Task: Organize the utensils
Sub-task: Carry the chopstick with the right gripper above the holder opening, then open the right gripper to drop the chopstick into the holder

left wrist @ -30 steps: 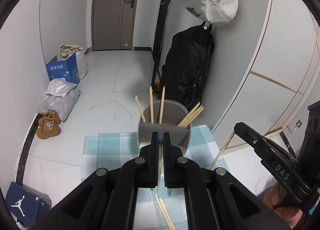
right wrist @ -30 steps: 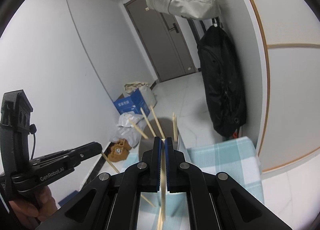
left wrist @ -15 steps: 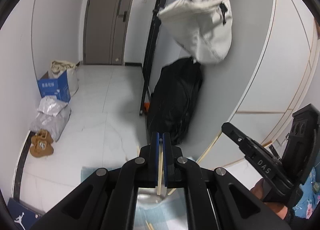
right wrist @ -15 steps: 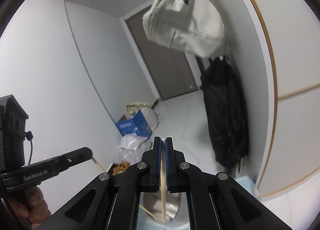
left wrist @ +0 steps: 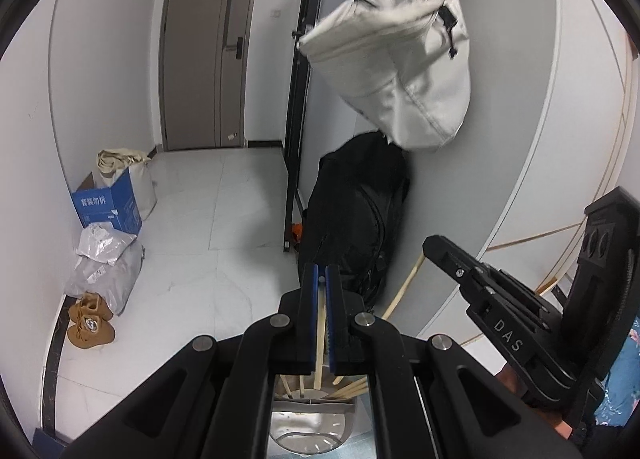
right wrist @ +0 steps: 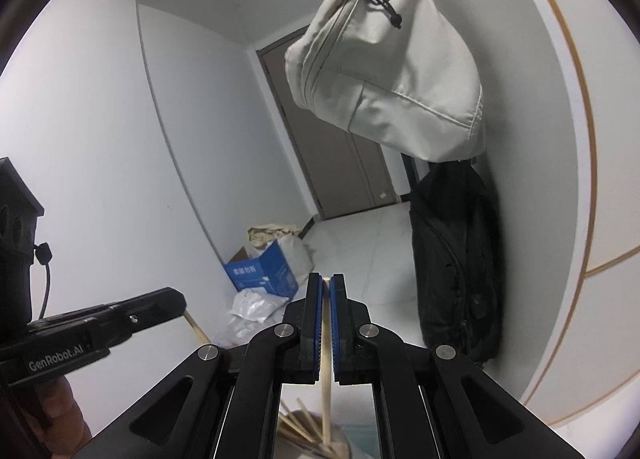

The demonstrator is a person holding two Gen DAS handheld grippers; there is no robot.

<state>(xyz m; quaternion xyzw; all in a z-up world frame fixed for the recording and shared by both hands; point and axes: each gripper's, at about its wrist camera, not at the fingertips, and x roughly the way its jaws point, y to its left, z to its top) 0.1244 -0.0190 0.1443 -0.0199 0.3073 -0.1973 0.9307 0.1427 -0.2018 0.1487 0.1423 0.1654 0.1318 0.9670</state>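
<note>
A: Left gripper pinched tight on one chopstick, which hangs down between the blue pads. Right gripper the same, clamped on a second chopstick. Both sticks clear of the holder.

B: Where's the holder?

A: Directly under both tools. Metal holder low in the left view, a divider across it, several chopsticks leaning in the far compartment. In the right view only its rim and the leaning sticks show at the bottom edge (mostly hidden by the gripper frame).

B: Step in hand, as I read it: carry each stick over and drop it in. Advice?

A: Keep the sticks close to plumb, line each lower tip over open space in one compartment, not on the divider or on the sticks already leaning there. Lower until the tip is inside the rim, then release. One hand at a time; the grippers are near each other.

B: Pose?

A: Left tool angled moderately downward, looking over the holder. Right tool nearer level, facing the hallway. A hand grips the left handle.
</note>
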